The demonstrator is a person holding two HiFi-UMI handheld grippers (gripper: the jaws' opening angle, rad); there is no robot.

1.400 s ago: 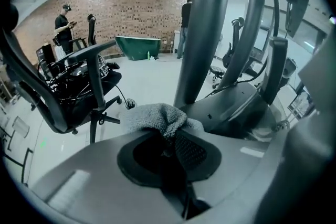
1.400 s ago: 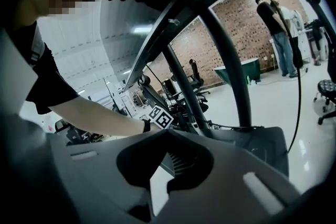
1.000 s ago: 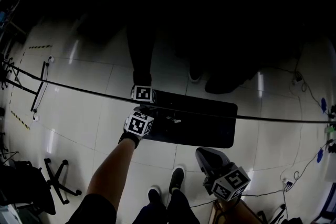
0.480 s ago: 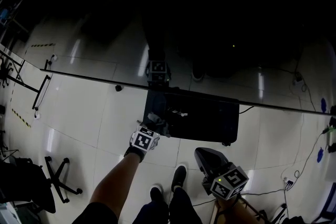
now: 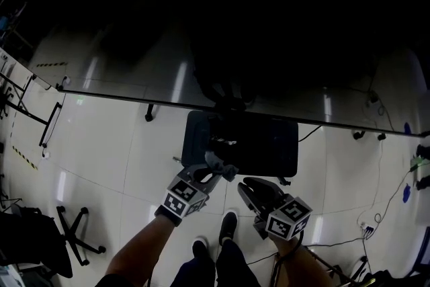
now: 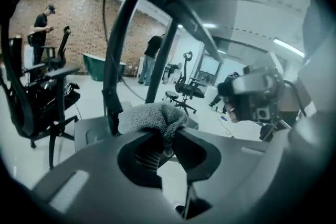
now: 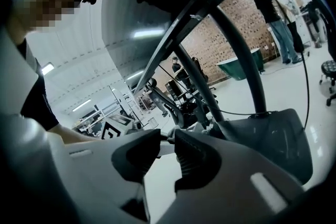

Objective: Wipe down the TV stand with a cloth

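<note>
Just short of the dark TV stand (image 5: 269, 144), long axis side to side, ahead of and below both hands: grey cloth (image 6: 152, 117) pinched tight in fingers of the left gripper (image 6: 168, 136), the nearer one; fingers of the right gripper (image 7: 167, 140) just eased slightly apart, apparently on nothing.

A grey cloth of nubbly terry pile (image 6: 152, 117), soft and matt, sits pinched in the smooth, matt grey plastic jaws of the left gripper (image 6: 167, 136). The TV stand's dark rectangular base plate (image 5: 269, 151) looks smooth, with a dull sheen. The black tubes (image 6: 118, 50) rising from that plate look like painted metal, semi-gloss. Under and around the plate, white floor tiles (image 5: 101, 138) are highly polished, throwing back streaks of ceiling light. Far behind the plate, a red brick wall (image 6: 79, 23) shows a rough, matt face.
</note>
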